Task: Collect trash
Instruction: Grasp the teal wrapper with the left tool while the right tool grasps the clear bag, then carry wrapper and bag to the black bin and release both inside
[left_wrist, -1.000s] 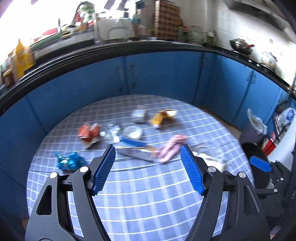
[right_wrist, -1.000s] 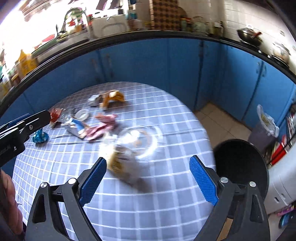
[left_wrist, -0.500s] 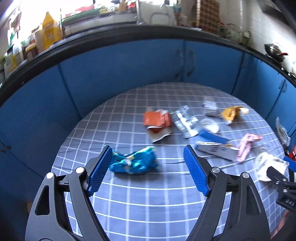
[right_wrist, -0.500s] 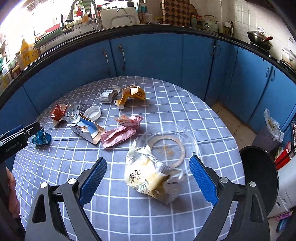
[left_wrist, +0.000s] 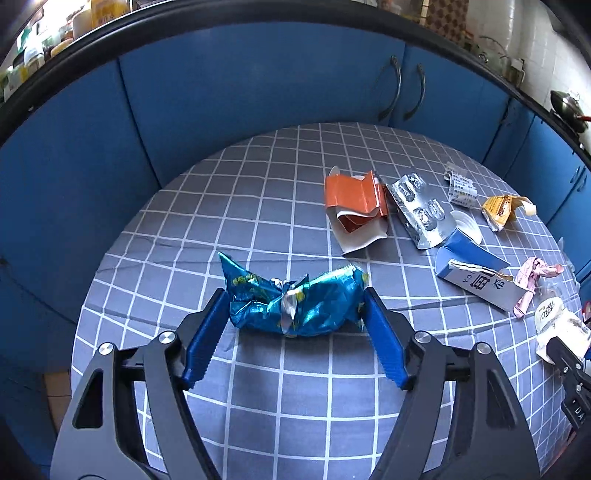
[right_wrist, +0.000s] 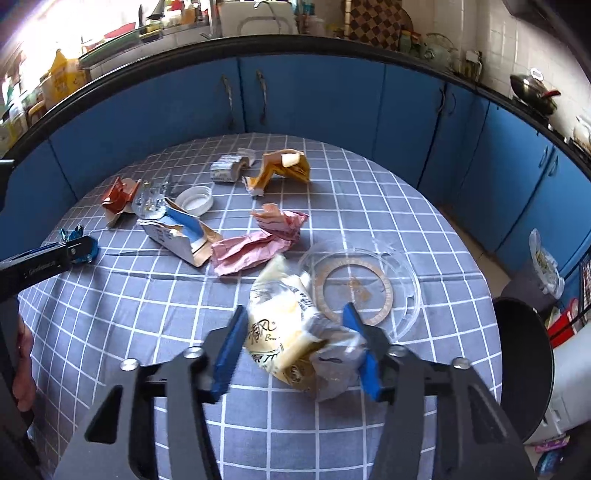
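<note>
On the round tabletop (left_wrist: 280, 373) with its grey checked cloth, litter lies scattered in front of blue cabinets (left_wrist: 258, 85). The left hand-held gripper (left_wrist: 291, 332) has its jaws closing around a crumpled blue foil wrapper (left_wrist: 291, 302); the wrapper lies on the cloth between the blue pads, which stand at its two ends, though firm pressing cannot be told. The right hand-held gripper (right_wrist: 299, 350) is also closing, with a cream and yellow printed bag (right_wrist: 291, 332) between its pads, both of which touch the crumpled plastic. Just beyond that bag sits a clear plastic lid (right_wrist: 369, 280) with a brown ring. Farther back lie a pink wrapper (right_wrist: 262, 240), a torn blue and white carton (right_wrist: 181, 232), a white cap (right_wrist: 195, 199), a silver blister pack (left_wrist: 421, 210), an orange and white package (left_wrist: 354, 203), a yellow wrapper (right_wrist: 280, 170) and a small printed packet (right_wrist: 229, 168). A black bin (right_wrist: 524, 362) stands beside the tabletop on the right.
</note>
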